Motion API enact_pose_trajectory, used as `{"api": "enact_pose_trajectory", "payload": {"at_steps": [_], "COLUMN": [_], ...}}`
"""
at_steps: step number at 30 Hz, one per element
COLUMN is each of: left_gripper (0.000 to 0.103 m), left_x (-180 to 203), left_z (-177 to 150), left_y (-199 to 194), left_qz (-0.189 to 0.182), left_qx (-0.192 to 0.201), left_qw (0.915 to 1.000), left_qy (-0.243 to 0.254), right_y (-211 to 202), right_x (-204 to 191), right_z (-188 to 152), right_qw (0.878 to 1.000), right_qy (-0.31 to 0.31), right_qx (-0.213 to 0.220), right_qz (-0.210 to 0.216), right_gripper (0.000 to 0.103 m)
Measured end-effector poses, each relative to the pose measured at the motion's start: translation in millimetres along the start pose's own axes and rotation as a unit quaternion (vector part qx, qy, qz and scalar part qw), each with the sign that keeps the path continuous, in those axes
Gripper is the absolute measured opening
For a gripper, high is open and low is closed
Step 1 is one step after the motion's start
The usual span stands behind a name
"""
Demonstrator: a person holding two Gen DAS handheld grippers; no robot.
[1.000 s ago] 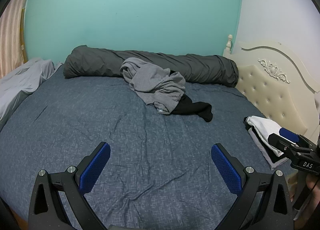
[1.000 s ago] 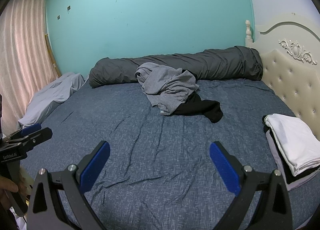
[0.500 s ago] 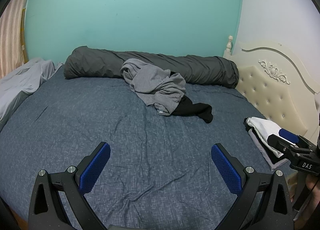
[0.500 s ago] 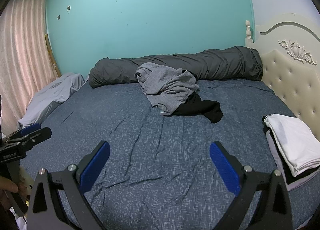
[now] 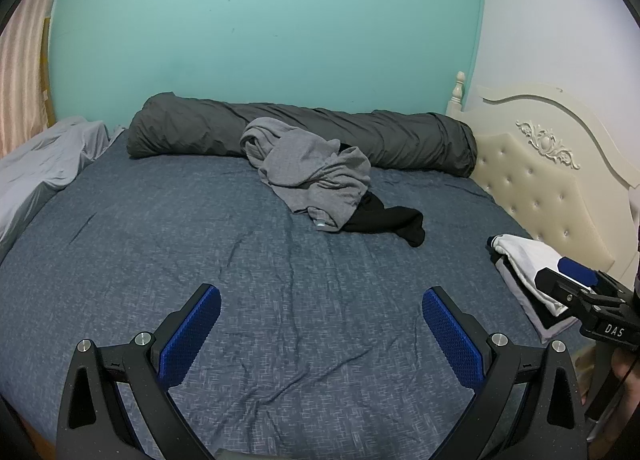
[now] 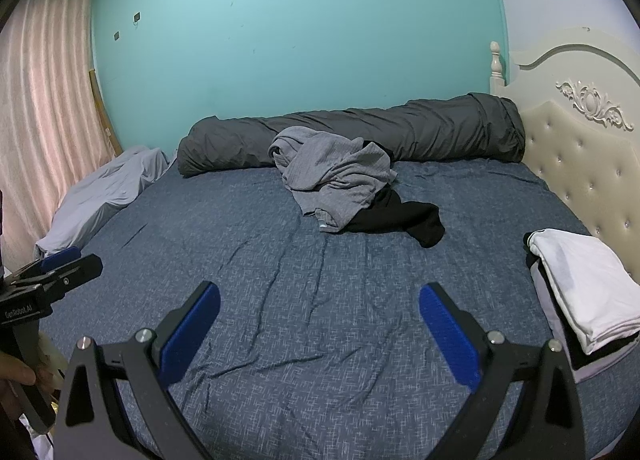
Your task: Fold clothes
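Observation:
A crumpled grey garment (image 5: pixel 312 172) (image 6: pixel 336 176) lies in a heap at the far middle of the bed, partly over a black garment (image 5: pixel 384 218) (image 6: pixel 400 218). A folded stack with a white piece on top (image 5: pixel 524 260) (image 6: pixel 580 284) sits at the bed's right edge. My left gripper (image 5: pixel 320 316) hovers open over the near bedsheet, nothing between its blue pads. My right gripper (image 6: pixel 320 312) is open too, over the near sheet, well short of the heap. Each gripper shows at the edge of the other's view: right gripper (image 5: pixel 576 284), left gripper (image 6: pixel 64 264).
The bed (image 5: pixel 200 244) has a blue-grey sheet. A rolled dark grey duvet (image 5: pixel 400 140) lies along the teal wall. A light grey cover (image 6: pixel 104 196) sits at the left edge by a pink curtain (image 6: pixel 44 108). A cream tufted headboard (image 6: pixel 580 164) bounds the right.
Both views have barely shifted; the left wrist view drifted slightly. Grippers stay open and the clothes have not moved.

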State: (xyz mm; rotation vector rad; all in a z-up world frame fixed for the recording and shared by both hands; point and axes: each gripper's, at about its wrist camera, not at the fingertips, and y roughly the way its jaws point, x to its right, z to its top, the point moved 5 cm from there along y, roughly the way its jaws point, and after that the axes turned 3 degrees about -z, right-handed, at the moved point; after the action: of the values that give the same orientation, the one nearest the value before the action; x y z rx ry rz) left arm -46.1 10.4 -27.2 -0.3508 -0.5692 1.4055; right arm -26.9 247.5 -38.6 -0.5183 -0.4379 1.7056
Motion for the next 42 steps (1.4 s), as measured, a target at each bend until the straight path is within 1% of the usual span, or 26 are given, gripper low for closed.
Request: {"api": "enact_pose_trajectory", "payload": {"at_steps": [13, 15, 17, 21, 24, 27, 29, 34, 37, 42], "left_gripper": [0.103, 0.103, 0.103, 0.103, 0.103, 0.103, 0.103, 0.103, 0.103, 0.103], "left_x": [-2, -6, -9, -17, -26, -35, -44, -69, -84, -108], "left_z": [-2, -4, -7, -16, -24, -32, -37, -51, -58, -74], "left_y": [7, 12, 20, 43, 64, 88, 105, 154, 181, 225], "left_qz": [-0.002, 0.001, 0.004, 0.01, 0.012, 0.022, 0.027, 0.037, 0.046, 0.054], "left_qx": [-0.003, -0.005, -0.008, -0.019, -0.025, -0.03, -0.034, -0.041, -0.042, -0.042], "left_qw": [1.0, 0.9999, 0.9998, 0.9996, 0.9992, 0.9989, 0.9985, 0.9969, 0.9959, 0.9935], "left_qy": [-0.005, -0.012, -0.015, -0.021, -0.028, -0.03, -0.034, -0.057, -0.066, -0.09], "right_y": [6, 10, 18, 36, 56, 80, 99, 158, 192, 248], "right_x": [2, 3, 3, 4, 8, 13, 16, 18, 18, 20], "right_z": [0, -1, -4, -12, -20, -25, -29, -35, -34, -25], "right_qw": [1.0, 1.0, 1.0, 0.999, 0.999, 0.998, 0.998, 0.996, 0.996, 0.996], "right_qy": [0.001, 0.004, 0.006, -0.001, 0.0, 0.007, 0.008, -0.01, -0.019, -0.013], "right_qx": [-0.003, -0.009, -0.018, -0.029, -0.038, -0.053, -0.061, -0.087, -0.086, -0.089], "right_qz": [-0.001, 0.005, 0.02, 0.016, 0.015, 0.024, 0.027, 0.015, 0.014, 0.023], "right_gripper": [0.1, 0.1, 0.1, 0.1, 0.1, 0.1, 0.1, 0.1, 0.1, 0.1]}}
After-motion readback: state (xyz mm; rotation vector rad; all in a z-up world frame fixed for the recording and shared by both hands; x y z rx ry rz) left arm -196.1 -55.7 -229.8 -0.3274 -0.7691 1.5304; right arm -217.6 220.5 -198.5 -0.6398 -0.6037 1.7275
